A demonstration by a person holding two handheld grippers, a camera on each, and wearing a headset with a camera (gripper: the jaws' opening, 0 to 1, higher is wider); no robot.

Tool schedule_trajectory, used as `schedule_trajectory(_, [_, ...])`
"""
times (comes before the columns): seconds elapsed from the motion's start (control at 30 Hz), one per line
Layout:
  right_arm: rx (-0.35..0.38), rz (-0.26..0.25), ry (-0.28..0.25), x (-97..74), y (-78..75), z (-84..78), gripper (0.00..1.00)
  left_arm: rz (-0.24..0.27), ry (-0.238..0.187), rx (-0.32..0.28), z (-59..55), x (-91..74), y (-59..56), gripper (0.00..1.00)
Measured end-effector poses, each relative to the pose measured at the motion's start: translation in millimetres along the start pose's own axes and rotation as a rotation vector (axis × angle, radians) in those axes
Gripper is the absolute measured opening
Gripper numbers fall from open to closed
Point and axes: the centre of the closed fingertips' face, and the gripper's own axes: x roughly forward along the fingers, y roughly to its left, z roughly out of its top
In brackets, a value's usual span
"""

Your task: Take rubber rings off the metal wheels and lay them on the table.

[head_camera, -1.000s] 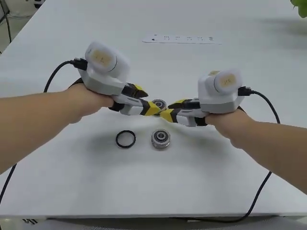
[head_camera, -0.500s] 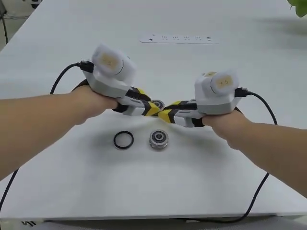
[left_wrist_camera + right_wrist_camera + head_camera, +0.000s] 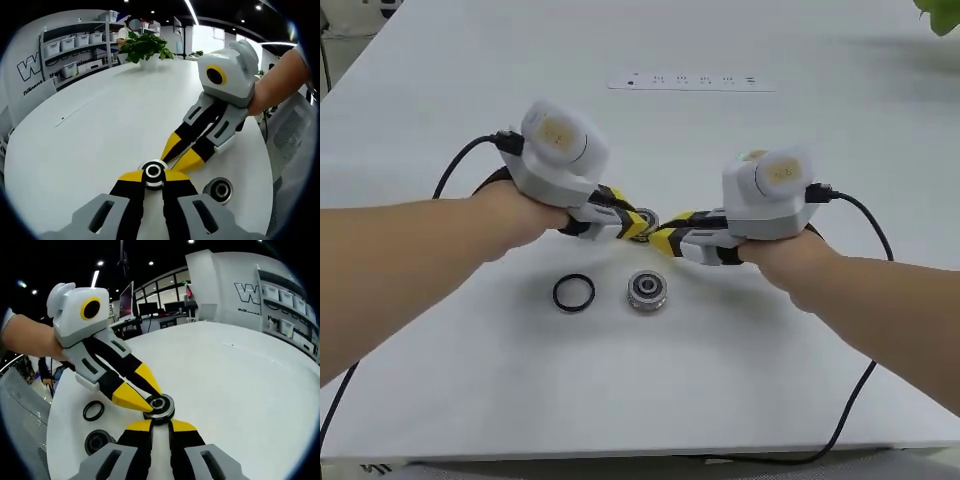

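Note:
My left gripper (image 3: 638, 225) (image 3: 153, 176) is shut on a metal wheel (image 3: 646, 219) (image 3: 153, 172) (image 3: 160, 406) with a black rubber rim, held above the table. From the opposite side my right gripper (image 3: 660, 238) (image 3: 161, 425) (image 3: 169, 162) meets it, its jaws drawn close together on the near edge of the rim. On the table below lie a loose black rubber ring (image 3: 573, 293) (image 3: 93, 410) and a second wheel (image 3: 647, 288) (image 3: 218, 190) (image 3: 97, 441).
A white power strip (image 3: 680, 81) lies at the far side of the white table (image 3: 720, 380). Black cables (image 3: 455, 165) trail from both grippers. A potted plant (image 3: 144, 47) stands at the table's far end.
The two grippers have drawn slightly closer together around the held wheel. The ring and the second wheel on the table stay where they were.

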Motion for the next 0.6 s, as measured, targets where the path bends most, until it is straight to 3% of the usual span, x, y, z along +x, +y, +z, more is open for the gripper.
schedule_trajectory(0.4, [0.043,-0.007,0.000,-1.0,-1.7,-2.9,0.00,0.008,-0.007,-0.003,0.6,0.2,-0.1,0.07])
schedule_trajectory(0.6, [0.119,-0.022,0.000,-1.3,-4.3,-3.3,0.00,0.015,-0.002,0.002,0.8,0.3,-0.8,0.07])
